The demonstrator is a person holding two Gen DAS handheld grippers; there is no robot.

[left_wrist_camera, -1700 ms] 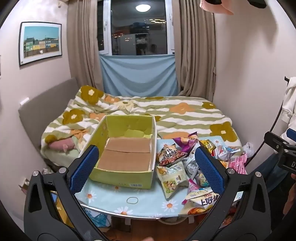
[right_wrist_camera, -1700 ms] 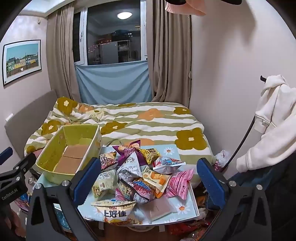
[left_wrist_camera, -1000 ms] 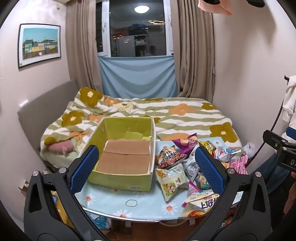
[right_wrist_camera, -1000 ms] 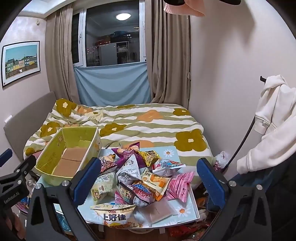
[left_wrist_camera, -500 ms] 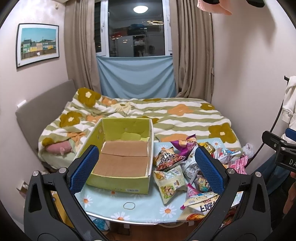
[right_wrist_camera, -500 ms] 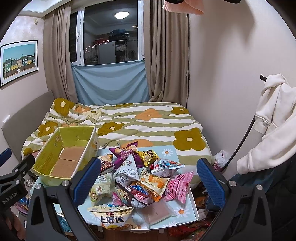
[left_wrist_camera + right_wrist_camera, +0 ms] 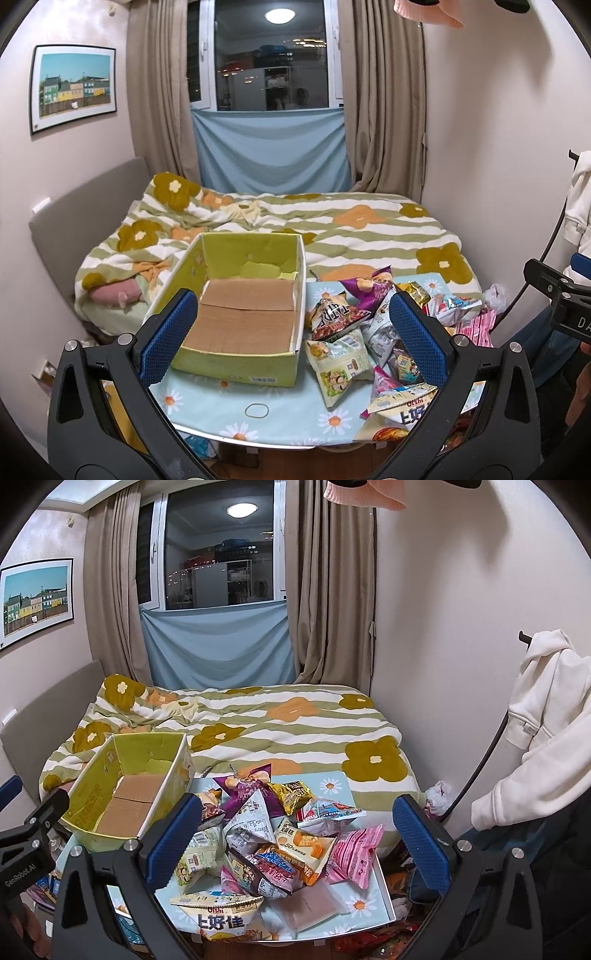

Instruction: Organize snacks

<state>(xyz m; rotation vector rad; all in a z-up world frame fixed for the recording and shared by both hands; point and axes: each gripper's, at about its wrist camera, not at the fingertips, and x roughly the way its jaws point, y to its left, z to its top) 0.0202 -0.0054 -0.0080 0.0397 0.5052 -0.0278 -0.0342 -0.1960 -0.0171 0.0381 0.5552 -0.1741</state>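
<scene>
An empty yellow-green cardboard box (image 7: 243,314) (image 7: 125,797) stands on the left of a small table with a blue daisy cloth (image 7: 229,417) (image 7: 332,786). A heap of several snack bags (image 7: 354,332) (image 7: 273,842) lies to its right, among them a purple bag (image 7: 247,790), a pink bag (image 7: 354,853) and a white Oishi bag (image 7: 218,915). My left gripper (image 7: 293,341) is open and empty, held above the table's near edge facing the box. My right gripper (image 7: 295,843) is open and empty, held above the snack heap.
A bed with a striped flower quilt (image 7: 332,229) lies behind the table. A rubber band (image 7: 256,410) lies on the cloth in front of the box. A white hoodie (image 7: 546,731) hangs at the right. More packets lie on the floor under the table (image 7: 369,941).
Both grippers have drawn back and risen slightly, so the table and box sit a little lower and smaller in view. Both stay open and empty.
</scene>
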